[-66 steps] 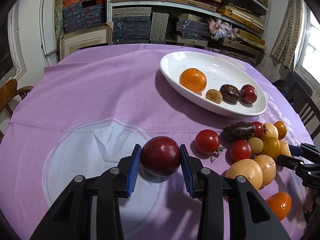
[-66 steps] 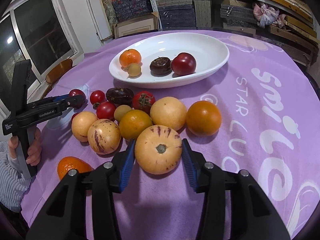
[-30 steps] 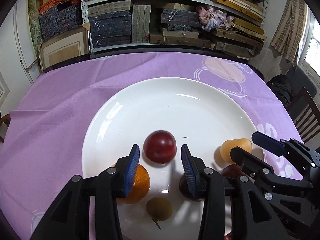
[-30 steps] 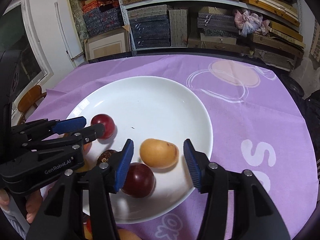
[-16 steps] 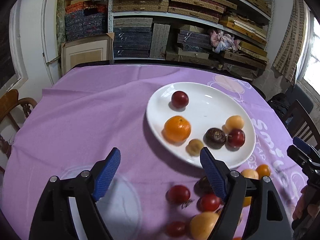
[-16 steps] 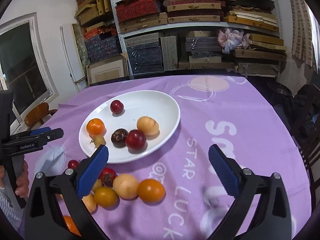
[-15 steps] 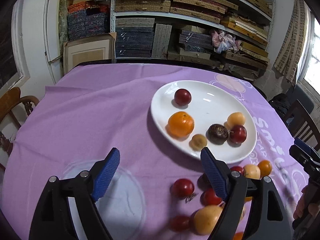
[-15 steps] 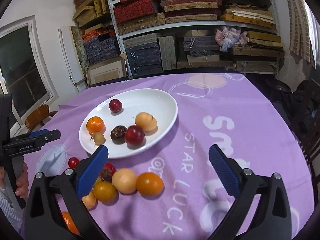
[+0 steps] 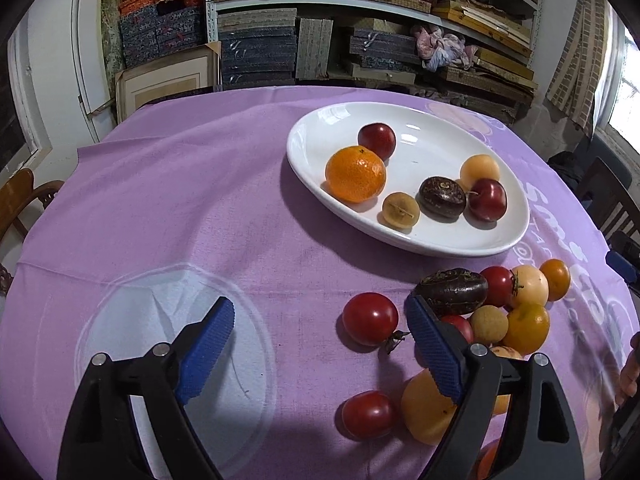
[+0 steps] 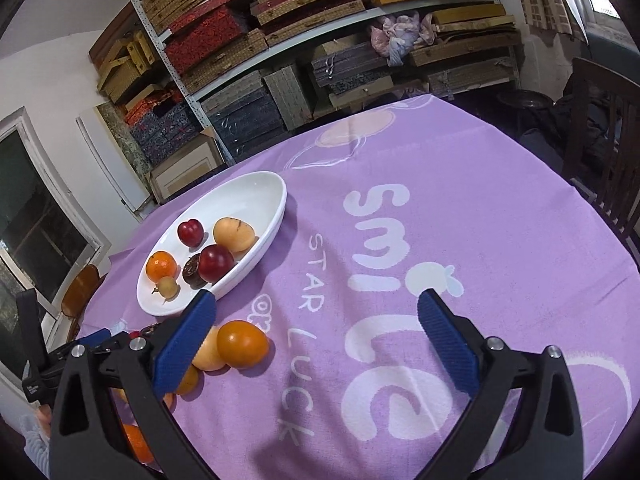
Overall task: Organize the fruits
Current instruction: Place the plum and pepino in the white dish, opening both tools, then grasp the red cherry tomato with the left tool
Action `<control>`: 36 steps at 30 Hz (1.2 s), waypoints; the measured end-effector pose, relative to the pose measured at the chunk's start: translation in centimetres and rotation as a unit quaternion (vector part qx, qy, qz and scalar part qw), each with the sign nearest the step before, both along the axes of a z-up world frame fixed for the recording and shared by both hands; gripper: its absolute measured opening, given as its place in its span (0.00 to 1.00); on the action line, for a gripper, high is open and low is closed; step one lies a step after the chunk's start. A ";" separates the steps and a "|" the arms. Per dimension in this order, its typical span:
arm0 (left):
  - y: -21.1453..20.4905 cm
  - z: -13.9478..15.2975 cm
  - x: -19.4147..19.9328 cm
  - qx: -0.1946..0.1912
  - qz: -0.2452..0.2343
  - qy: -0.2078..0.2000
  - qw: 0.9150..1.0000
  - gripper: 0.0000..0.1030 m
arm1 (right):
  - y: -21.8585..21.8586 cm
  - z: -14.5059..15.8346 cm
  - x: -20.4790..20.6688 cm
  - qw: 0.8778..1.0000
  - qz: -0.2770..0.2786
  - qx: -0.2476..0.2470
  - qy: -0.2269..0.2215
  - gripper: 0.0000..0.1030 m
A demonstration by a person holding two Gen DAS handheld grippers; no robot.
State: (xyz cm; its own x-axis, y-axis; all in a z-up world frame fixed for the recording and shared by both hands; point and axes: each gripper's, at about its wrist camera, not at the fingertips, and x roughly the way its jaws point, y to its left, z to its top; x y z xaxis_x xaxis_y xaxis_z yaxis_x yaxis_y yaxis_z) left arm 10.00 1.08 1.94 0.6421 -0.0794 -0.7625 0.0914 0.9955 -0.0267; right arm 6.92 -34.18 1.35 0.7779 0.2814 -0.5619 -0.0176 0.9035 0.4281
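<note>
Left gripper (image 9: pixel 320 330) jaws just opened wide, holding nothing, right gripper (image 10: pixel 316 330) wide open too, empty, six fruits in white plate (image 9: pixel 308 136), more fruit (image 9: pixel 370 319) on purple cloth (image 9: pixel 192 200)

Each hand-held gripper (image 9: pixel 320 344) has black arms, silver screws, ribbed blue pads (image 9: pixel 206 346).

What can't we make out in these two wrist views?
- Loose fruit pile, left wrist view: nearest pieces hidden behind the left gripper's right finger, so no full count.
- Same pile, right wrist view: mostly behind the right gripper's left finger.
- Person's hand, left wrist view: cut off by the frame edge.
- Dark fruit in the white dish, right wrist view: partly behind a red fruit.
</note>
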 end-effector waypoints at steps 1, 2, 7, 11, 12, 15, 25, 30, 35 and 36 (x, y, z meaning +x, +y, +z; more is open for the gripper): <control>-0.2 -0.3 0.0 0.007 -0.002 0.002 1.000 0.86 | 0.0 0.0 0.1 1.000 0.001 0.000 0.002 0.96; -0.3 -0.6 0.0 0.014 -0.003 0.002 1.000 0.86 | 0.2 -0.1 0.1 1.000 0.003 -0.002 0.004 0.96; -0.1 -1.0 -0.1 0.029 -0.004 -0.002 1.000 0.86 | 1.1 0.0 0.2 1.000 0.012 -0.015 0.005 0.96; 1.0 -1.2 -0.3 0.043 0.009 -0.017 0.999 0.92 | 1.3 -0.1 0.1 1.000 0.013 -0.020 0.005 0.96; 1.3 -1.1 -0.3 0.042 0.014 -0.018 0.999 0.92 | 1.3 0.0 0.1 1.000 0.013 -0.020 0.005 0.96; 2.3 -0.9 -0.1 0.031 0.016 -0.022 0.999 0.92 | 1.2 0.0 0.0 1.000 0.012 -0.018 0.003 0.96; 0.2 -1.4 0.3 0.015 -0.051 -0.009 0.999 0.73 | 1.5 0.2 0.1 0.999 0.017 -0.027 0.002 0.96; 0.2 -1.6 0.9 -0.014 -0.060 0.002 0.998 0.59 | 1.5 0.2 0.1 1.000 0.015 -0.027 0.002 0.96; -0.6 -1.5 0.9 -0.021 -0.087 -0.003 0.996 0.44 | 1.6 0.2 0.1 0.999 0.017 -0.031 0.001 0.96; -0.9 -1.5 0.8 -0.016 -0.092 -0.003 0.996 0.44 | 1.6 0.3 0.1 0.999 0.018 -0.031 0.001 0.96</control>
